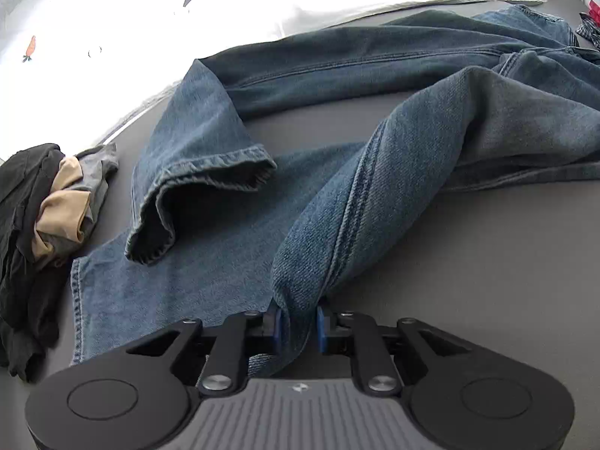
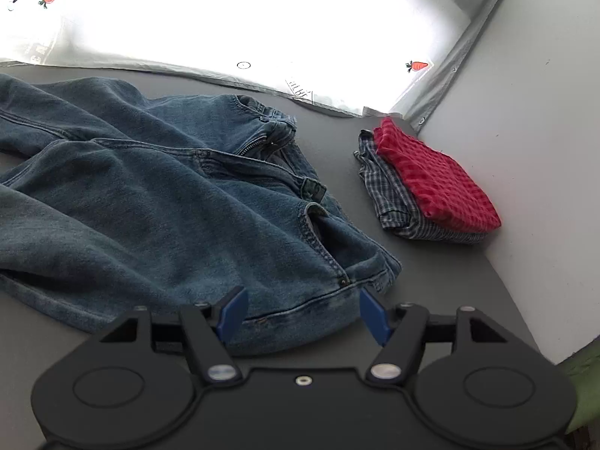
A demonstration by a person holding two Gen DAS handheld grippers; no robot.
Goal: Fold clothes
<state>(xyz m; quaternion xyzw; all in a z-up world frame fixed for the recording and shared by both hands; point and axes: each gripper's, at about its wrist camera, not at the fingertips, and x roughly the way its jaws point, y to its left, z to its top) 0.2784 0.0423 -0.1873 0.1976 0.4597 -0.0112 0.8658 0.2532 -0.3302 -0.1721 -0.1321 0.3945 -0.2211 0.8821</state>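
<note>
Faded denim jeans (image 1: 412, 142), matt grey tabletop (image 1: 487, 262)

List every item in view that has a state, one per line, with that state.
Jeans: unfolded, spread rumpled on the grey table, one leg pinched.
Left gripper: shut on a bunched fold of the jeans leg.
Right gripper: open, at the jeans' waist end, holding nothing.
Red checked cloth: folded, on top of the stack.
Blue plaid cloth: folded, beneath the red one.
Dark and tan clothes: unfolded, heaped.

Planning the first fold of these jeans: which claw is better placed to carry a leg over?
Left. The left claw is shut on a jeans leg; the right claw is open, holding nothing, near the waistband.
</note>
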